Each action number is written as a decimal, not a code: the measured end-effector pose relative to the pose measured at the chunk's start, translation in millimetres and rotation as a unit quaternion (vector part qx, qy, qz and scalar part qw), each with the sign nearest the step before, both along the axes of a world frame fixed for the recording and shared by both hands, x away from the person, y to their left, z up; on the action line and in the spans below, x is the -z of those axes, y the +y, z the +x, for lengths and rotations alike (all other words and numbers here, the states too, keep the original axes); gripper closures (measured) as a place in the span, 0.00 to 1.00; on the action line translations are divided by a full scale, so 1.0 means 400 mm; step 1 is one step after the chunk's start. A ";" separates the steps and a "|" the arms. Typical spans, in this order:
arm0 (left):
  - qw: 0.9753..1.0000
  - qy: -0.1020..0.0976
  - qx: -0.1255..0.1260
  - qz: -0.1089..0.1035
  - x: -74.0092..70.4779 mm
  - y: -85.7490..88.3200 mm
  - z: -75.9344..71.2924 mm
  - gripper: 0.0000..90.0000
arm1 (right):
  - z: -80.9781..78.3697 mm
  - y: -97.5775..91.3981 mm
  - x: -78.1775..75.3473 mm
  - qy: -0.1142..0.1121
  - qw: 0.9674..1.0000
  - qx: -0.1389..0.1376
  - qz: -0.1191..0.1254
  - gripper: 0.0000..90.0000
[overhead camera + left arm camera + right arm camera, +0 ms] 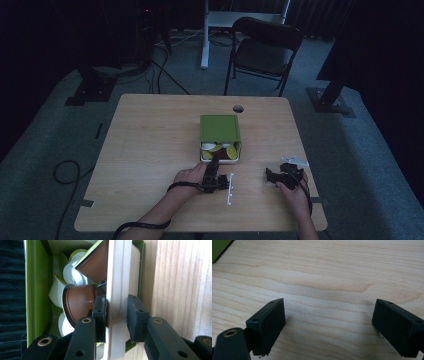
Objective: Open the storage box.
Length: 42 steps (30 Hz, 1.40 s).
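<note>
A green box stands mid-table with its white drawer pulled out toward me, full of several brown, white and yellow-green capsules. My left gripper reaches into the drawer's front. In the left gripper view, the left gripper is shut on the drawer's white front wall, one pad inside beside a brown capsule, the other outside. My right gripper rests to the right of the box. In the right gripper view, the right gripper stands open over bare wood.
The wooden table has a cable hole behind the box. A black chair stands beyond the far edge, and cables lie on the floor at the left. A corner of the green box shows in the right gripper view.
</note>
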<state>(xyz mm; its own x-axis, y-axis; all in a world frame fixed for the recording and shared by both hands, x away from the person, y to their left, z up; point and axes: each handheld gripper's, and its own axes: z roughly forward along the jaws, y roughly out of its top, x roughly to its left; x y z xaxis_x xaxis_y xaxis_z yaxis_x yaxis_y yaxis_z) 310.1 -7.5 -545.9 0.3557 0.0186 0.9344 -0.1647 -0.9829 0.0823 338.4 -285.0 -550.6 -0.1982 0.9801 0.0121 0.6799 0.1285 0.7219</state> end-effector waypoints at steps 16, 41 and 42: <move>1.000 0.005 0.007 0.008 -0.005 0.001 -0.013 0.80 | 0.000 0.000 0.000 0.000 1.000 0.000 0.000 0.12; 1.000 -0.004 0.022 0.012 0.003 0.009 -0.098 0.80 | 0.000 0.000 0.000 0.000 1.000 0.000 0.000 0.12; 1.000 -0.004 0.022 0.012 0.003 0.009 -0.098 0.80 | 0.000 0.000 0.000 0.000 1.000 0.000 0.000 0.12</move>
